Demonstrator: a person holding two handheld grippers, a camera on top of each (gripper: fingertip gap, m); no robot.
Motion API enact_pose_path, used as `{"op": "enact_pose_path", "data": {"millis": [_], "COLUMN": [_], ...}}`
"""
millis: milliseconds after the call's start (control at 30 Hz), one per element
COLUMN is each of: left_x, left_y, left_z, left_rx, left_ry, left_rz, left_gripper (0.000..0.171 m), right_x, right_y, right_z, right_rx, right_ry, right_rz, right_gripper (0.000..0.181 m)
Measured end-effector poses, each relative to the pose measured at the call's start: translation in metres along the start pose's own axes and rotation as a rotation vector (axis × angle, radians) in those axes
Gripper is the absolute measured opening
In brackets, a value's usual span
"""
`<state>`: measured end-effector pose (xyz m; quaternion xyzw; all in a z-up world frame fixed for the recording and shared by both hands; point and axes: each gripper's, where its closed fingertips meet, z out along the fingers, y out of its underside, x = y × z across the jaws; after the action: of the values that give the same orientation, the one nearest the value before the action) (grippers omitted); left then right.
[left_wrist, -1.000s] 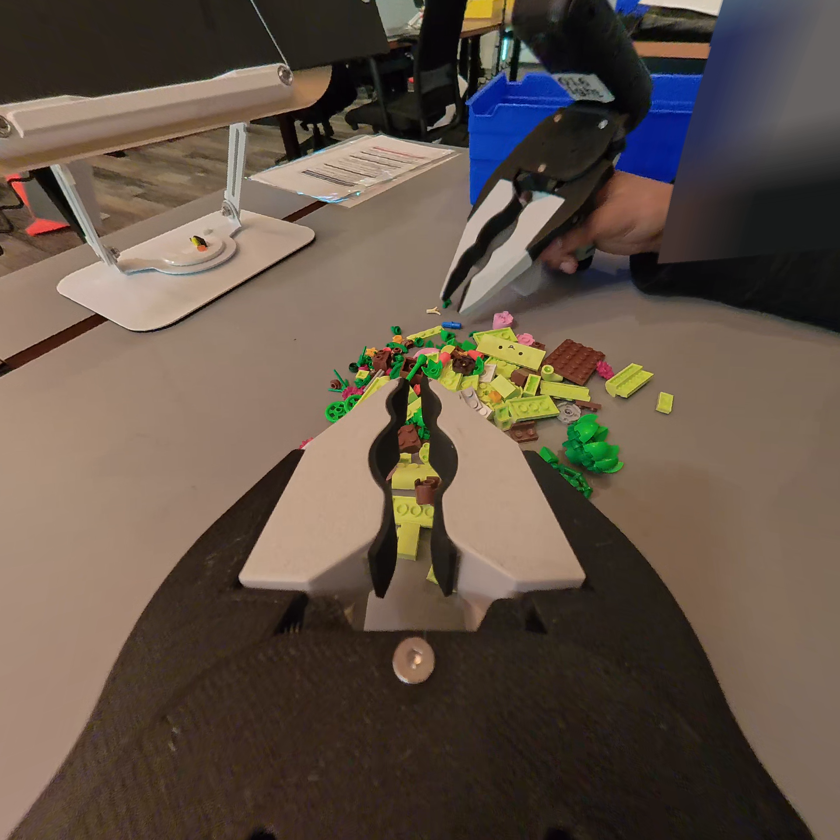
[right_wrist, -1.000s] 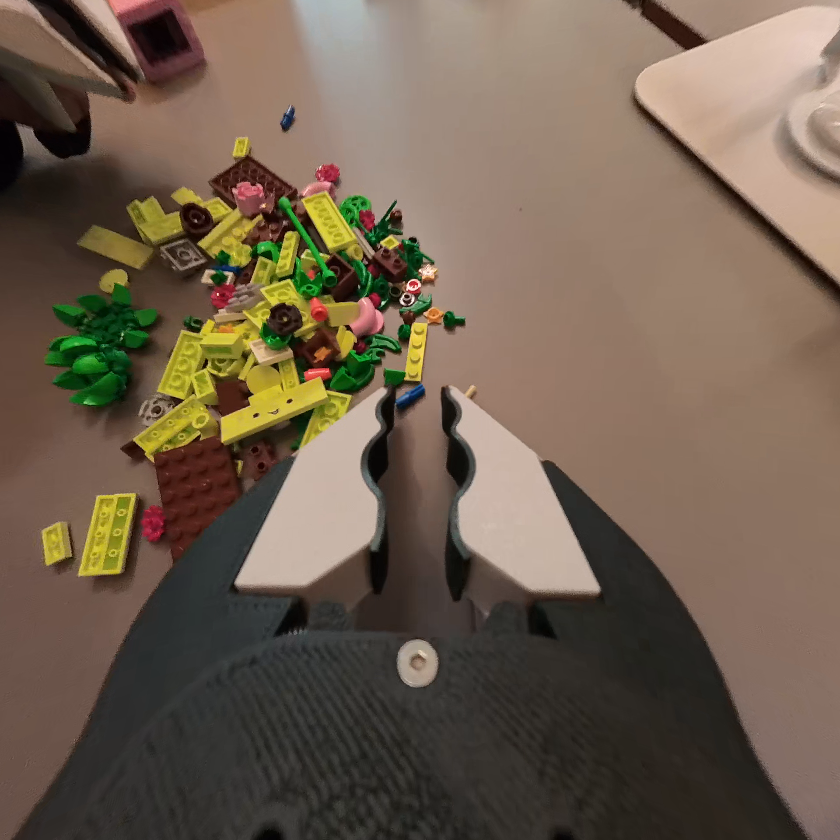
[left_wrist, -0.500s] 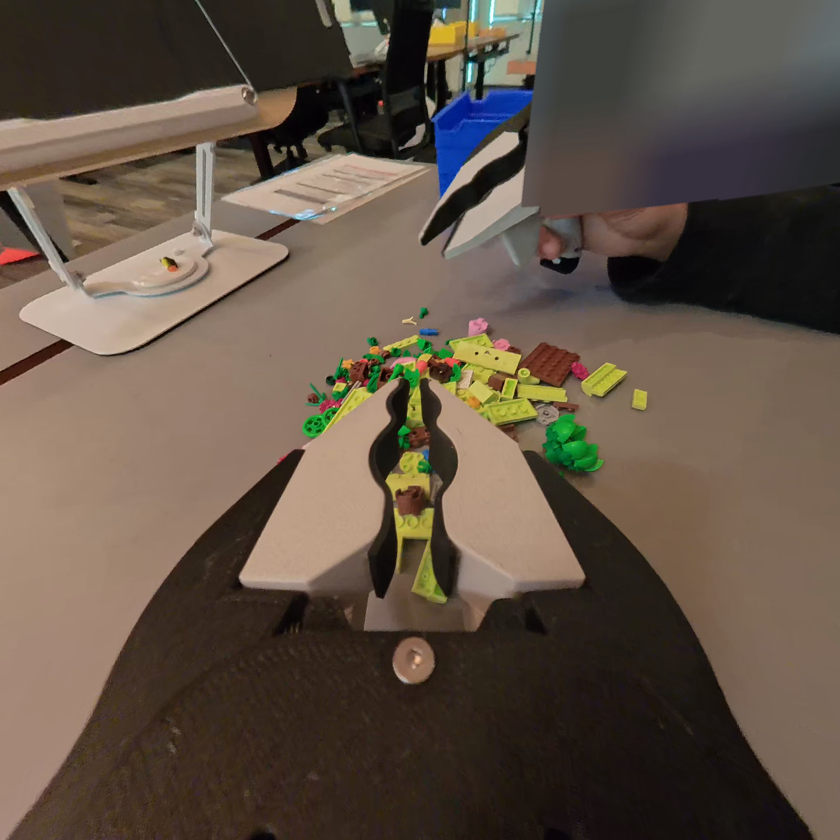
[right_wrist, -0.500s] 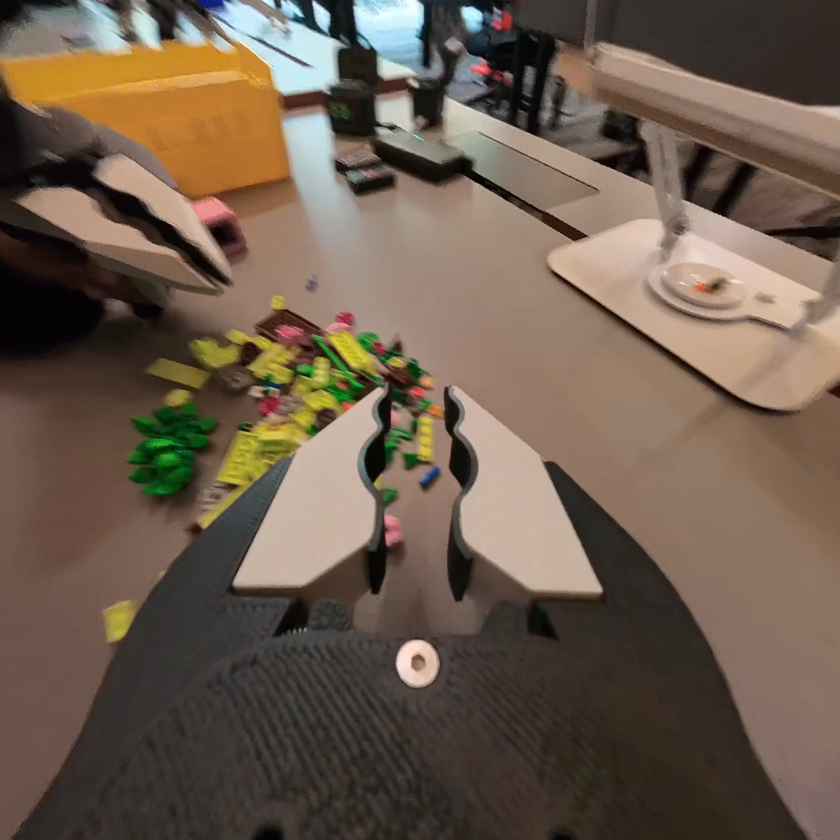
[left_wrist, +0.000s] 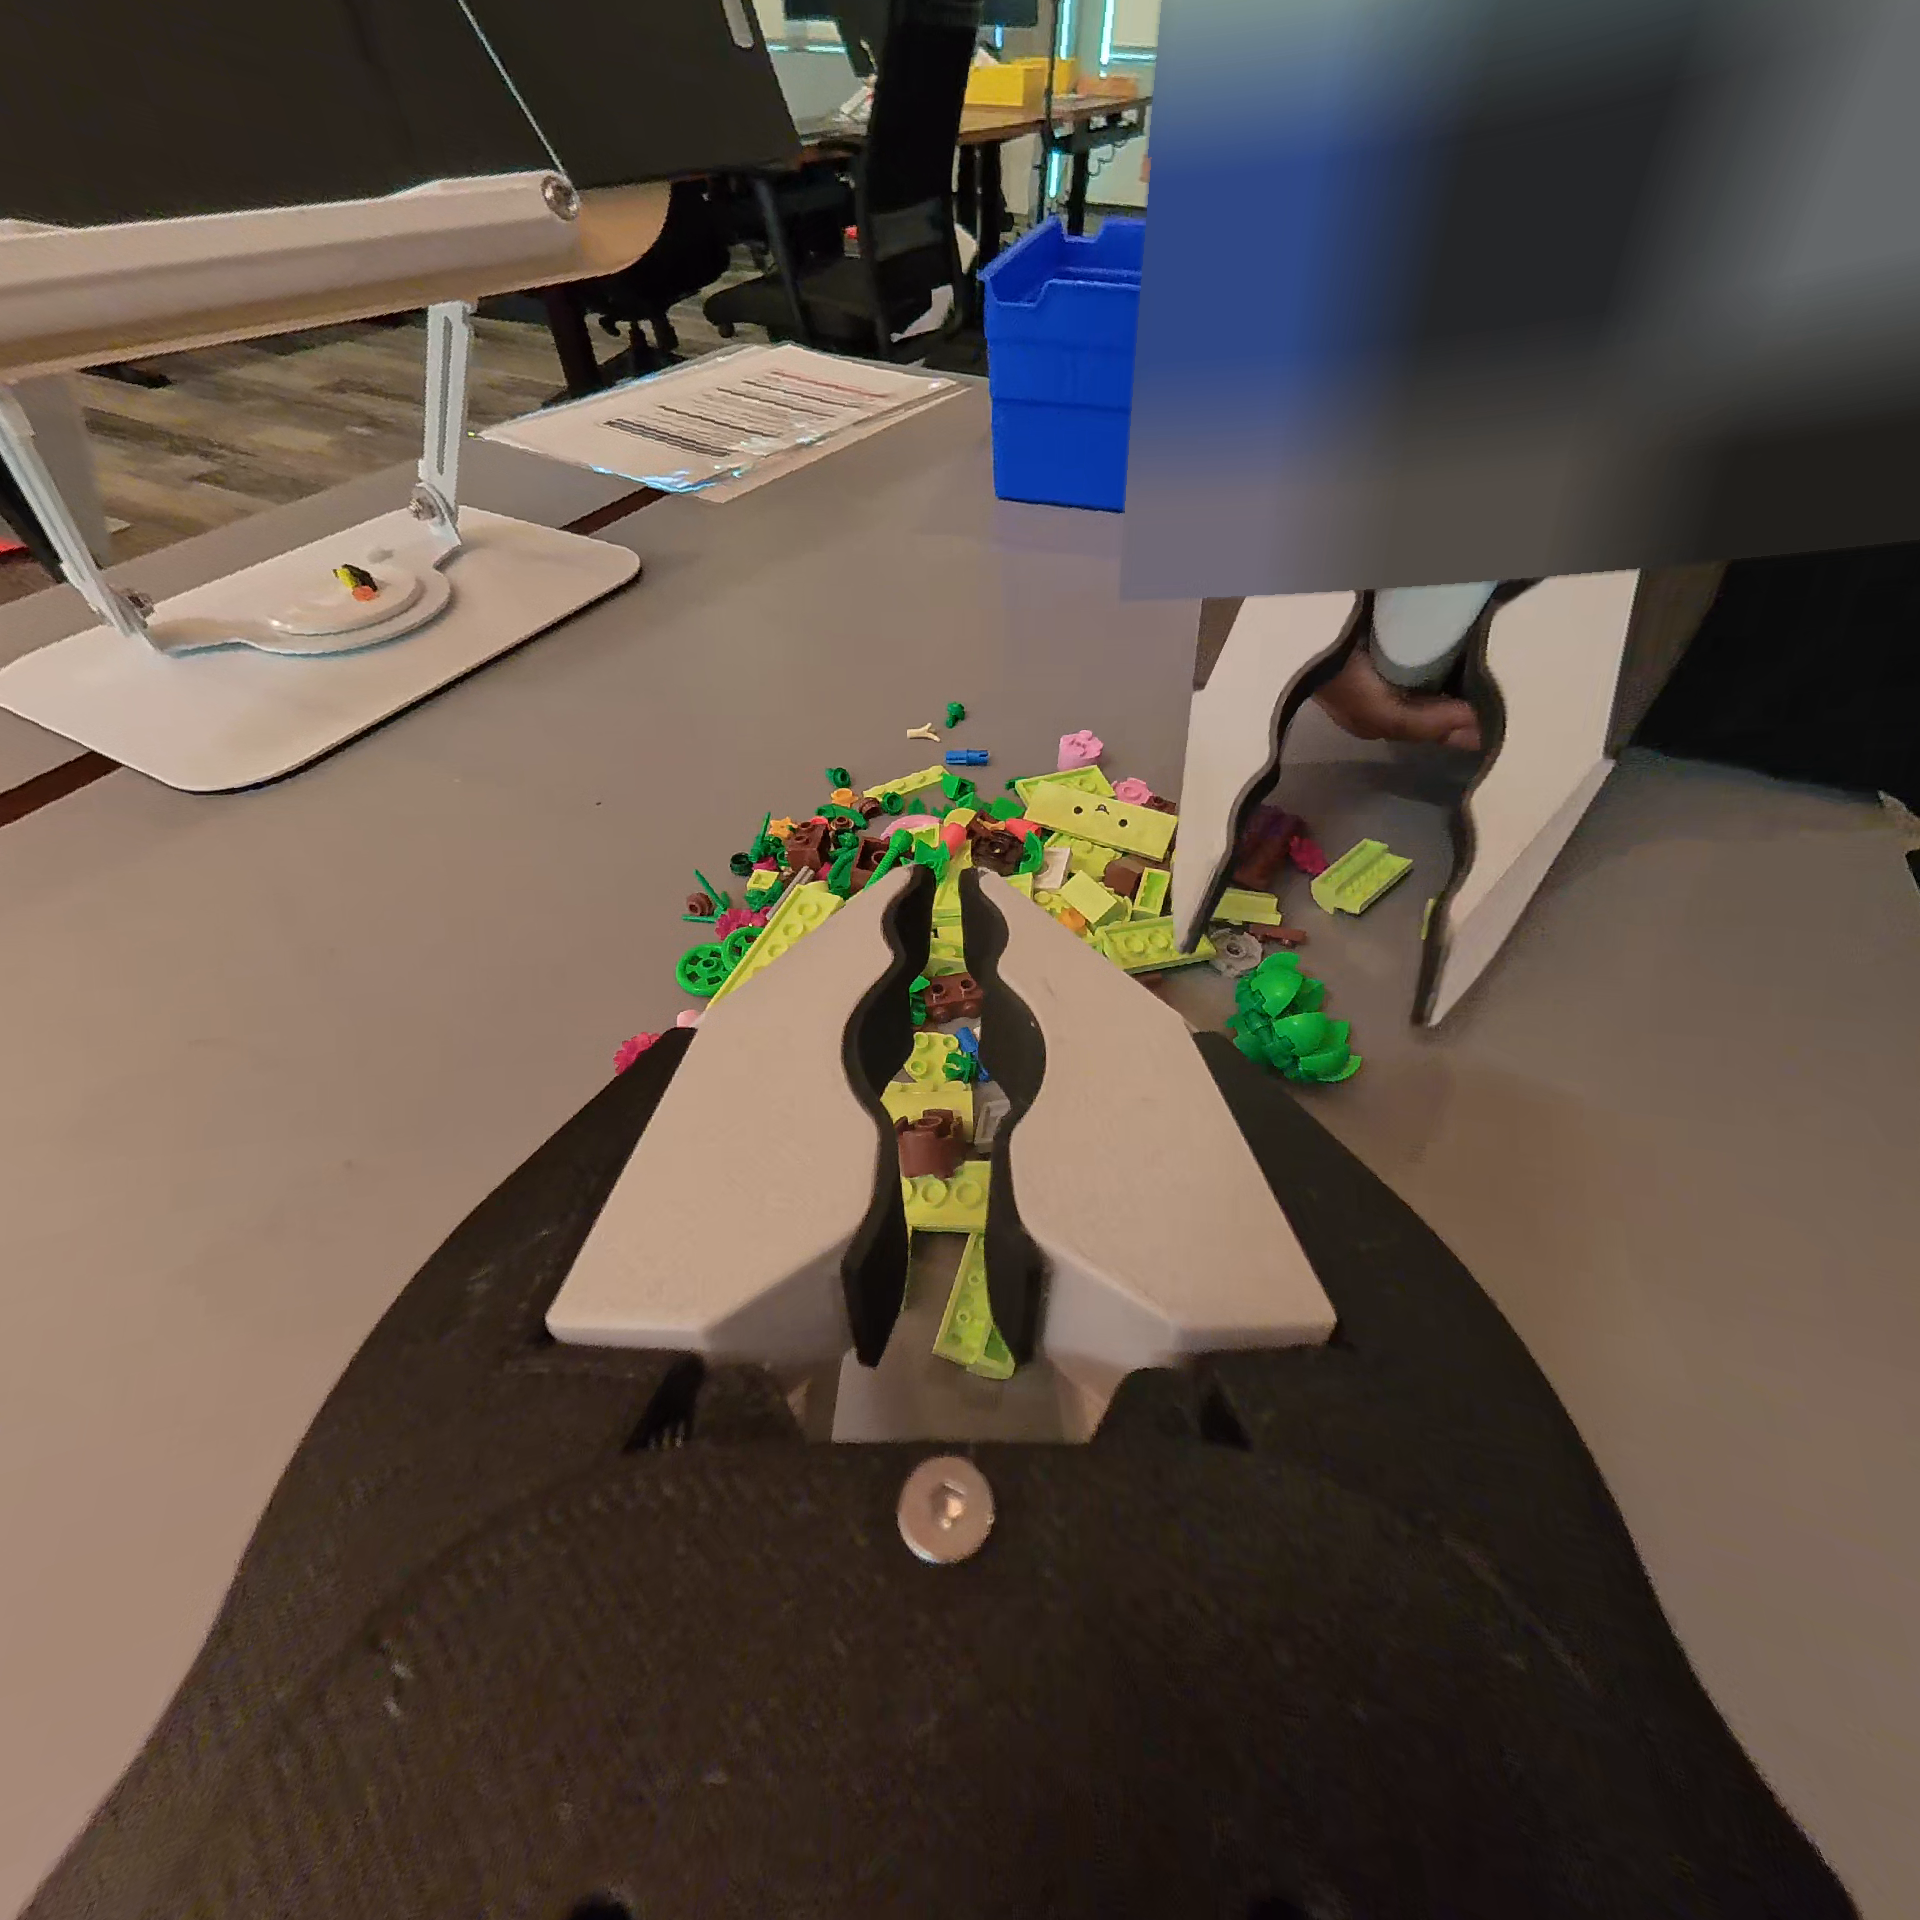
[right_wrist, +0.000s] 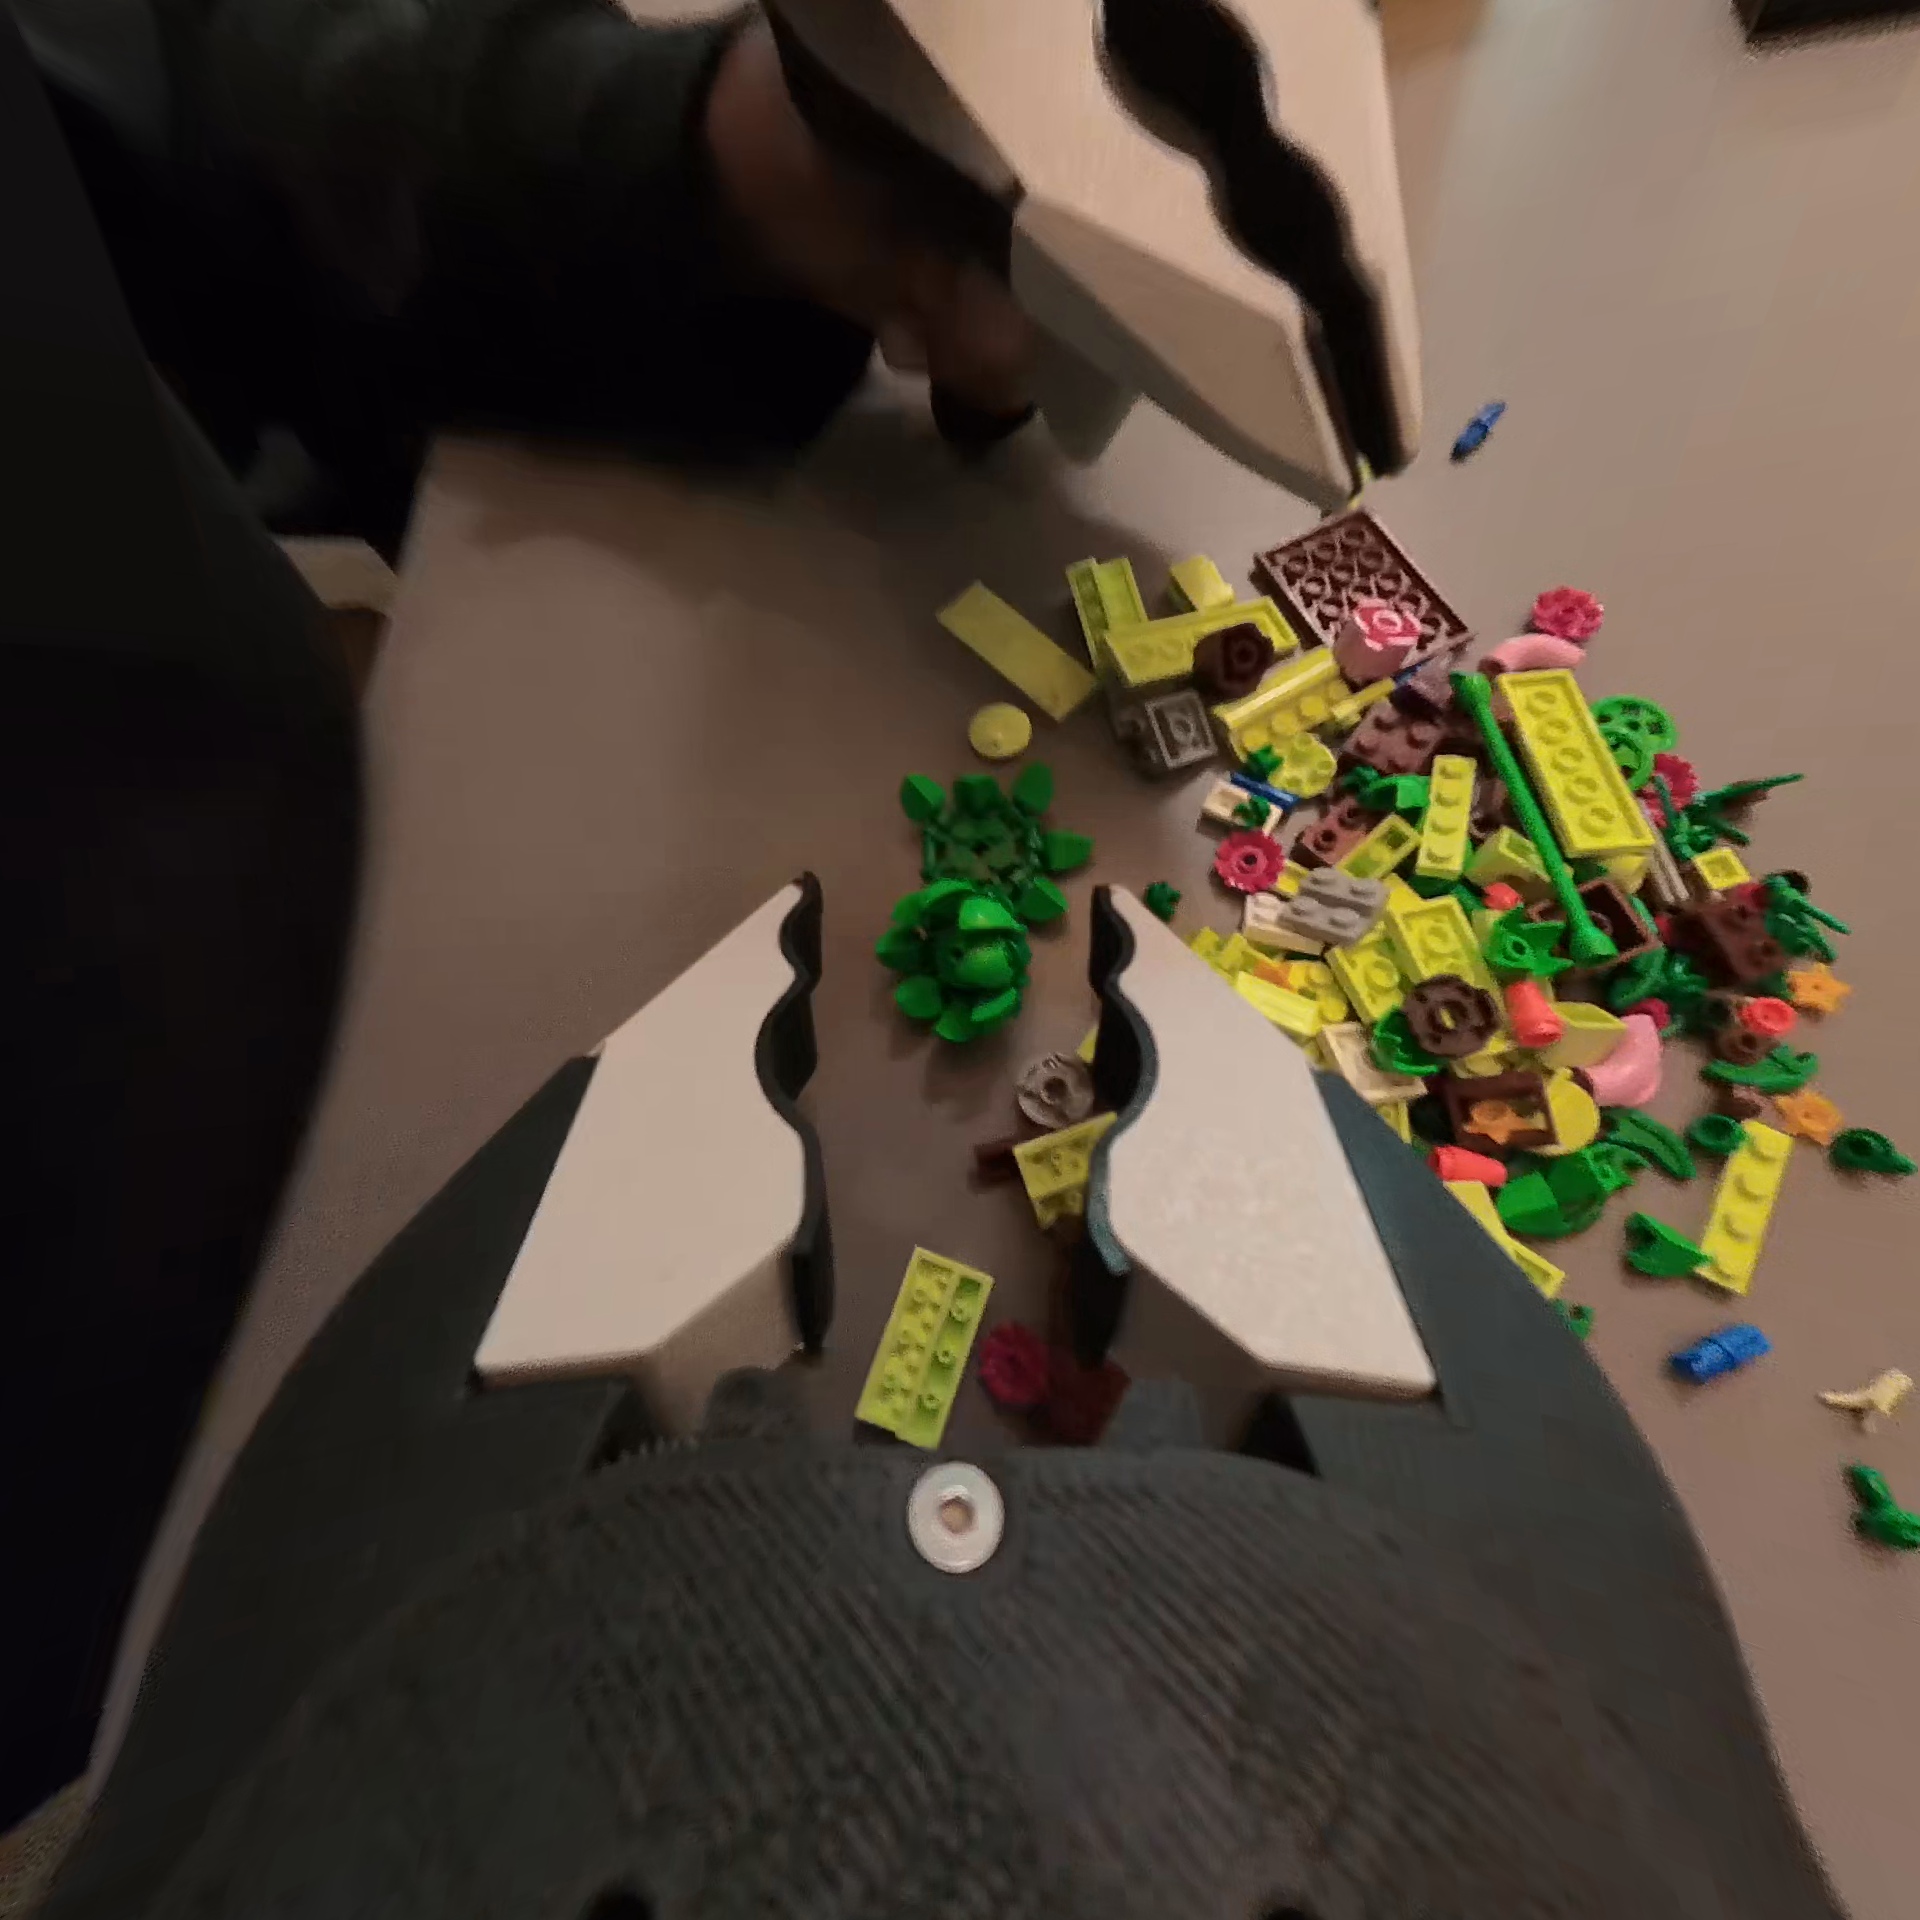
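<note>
over the middle of the grey table (left_wrist: 312, 1039), left gripper (left_wrist: 943, 883) hangs low above a heap of small building bricks (left_wrist: 977, 862), jaws narrowed to a slim gap, nothing clamped that i can see; bricks show through the gap but lie on the table below. right gripper (right_wrist: 951, 904) is spread wide, empty, tips down at the heap's side nearer the person, straddling a green leafy cluster (right_wrist: 956, 961); a lime plate (right_wrist: 923, 1345) and a grey round piece (right_wrist: 1051, 1089) lie between its fingers, not gripped. right view is blurred. brown studded plate (right_wrist: 1356, 577) sits at the heap's far side from that camera, just under the left gripper's tips.

progress: no assembled part seen, bricks all loose in one pile, no piece lifted, nothing sorted out.

toward the far edge: white stand base (left_wrist: 312, 644), a laminated printed sheet (left_wrist: 727, 410), a blue bin (left_wrist: 1060, 374). writing on the sheet not given; one lime brick (left_wrist: 1101, 816) has a small printed face. no brand readable.
</note>
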<state>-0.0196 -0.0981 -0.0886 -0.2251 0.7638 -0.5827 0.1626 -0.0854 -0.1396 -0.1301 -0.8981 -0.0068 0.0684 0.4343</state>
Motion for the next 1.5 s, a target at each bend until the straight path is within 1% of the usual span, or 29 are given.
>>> {"op": "enact_pose_path", "data": {"millis": [167, 333, 400, 467, 500, 533, 667, 700, 767, 867, 933, 967, 1100, 1200, 1333, 1500], "left_x": [0.001, 0.003, 0.004, 0.006, 0.008, 0.012, 0.039, 0.046, 0.055, 0.062, 0.065, 0.065, 0.065, 0.064, 0.066, 0.067], "left_y": [0.001, 0.002, 0.003, 0.004, 0.005, 0.007, 0.022, 0.026, 0.032, 0.042, 0.051, 0.055, 0.065, 0.075, 0.071, 0.069], "left_z": [0.0, 0.001, 0.001, 0.002, 0.002, 0.002, 0.004, 0.004, 0.005, 0.005, 0.006, 0.007, 0.01, 0.01, 0.01, 0.01], "left_rx": [-0.005, -0.016, -0.022, -0.03, -0.038, -0.052, -0.156, -0.181, -0.221, -0.281, -0.338, -0.361, -0.416, -0.474, -0.438, -0.42], "left_ry": [0.002, 0.006, 0.011, 0.023, 0.036, 0.061, 0.212, 0.239, 0.268, 0.287, 0.295, 0.286, 0.248, 0.232, 0.233, 0.234], "left_rz": [0.009, 0.015, 0.017, 0.021, 0.022, 0.023, 0.041, 0.06, 0.103, 0.134, 0.141, 0.154, 0.221, 0.261, 0.315, 0.354], "left_gripper": [0.003, 0.003, 0.003, 0.004, 0.005, 0.008, 0.023, 0.027, 0.031, 0.035, 0.044, 0.046, 0.045, 0.038, 0.021, 0.019], "right_x": [0.004, 0.003, 0.001, 0.0, 0.0, -0.002, -0.013, -0.015, -0.016, -0.012, 0.002, 0.01, 0.022, 0.021, 0.017, 0.017], "right_y": [0.014, 0.017, 0.018, 0.02, 0.021, 0.023, 0.031, 0.031, 0.026, 0.008, 0.0, -0.001, 0.003, 0.005, 0.007, 0.006], "right_z": [0.008, 0.01, 0.011, 0.01, 0.009, 0.008, 0.003, 0.002, -0.001, -0.009, -0.013, -0.013, -0.009, -0.003, 0.002, 0.004], "right_rx": [-0.094, -0.105, -0.107, -0.113, -0.121, -0.128, -0.169, -0.166, -0.126, -0.005, 0.06, 0.075, 0.074, 0.055, 0.031, 0.042], "right_ry": [0.058, 0.047, 0.027, 0.018, 0.01, -0.003, -0.098, -0.114, -0.138, -0.158, -0.108, -0.076, -0.012, 0.003, -0.001, -0.01], "right_rz": [-0.062, -0.067, -0.06, -0.057, -0.058, -0.057, -0.03, -0.024, -0.013, 0.04, 0.079, 0.092, 0.095, 0.08, 0.066, 0.101], "right_gripper": [0.045, 0.041, 0.034, 0.023, 0.016, 0.014, 0.014, 0.014, 0.023, 0.03, 0.031, 0.029, 0.026, 0.024, 0.026, 0.028]}}
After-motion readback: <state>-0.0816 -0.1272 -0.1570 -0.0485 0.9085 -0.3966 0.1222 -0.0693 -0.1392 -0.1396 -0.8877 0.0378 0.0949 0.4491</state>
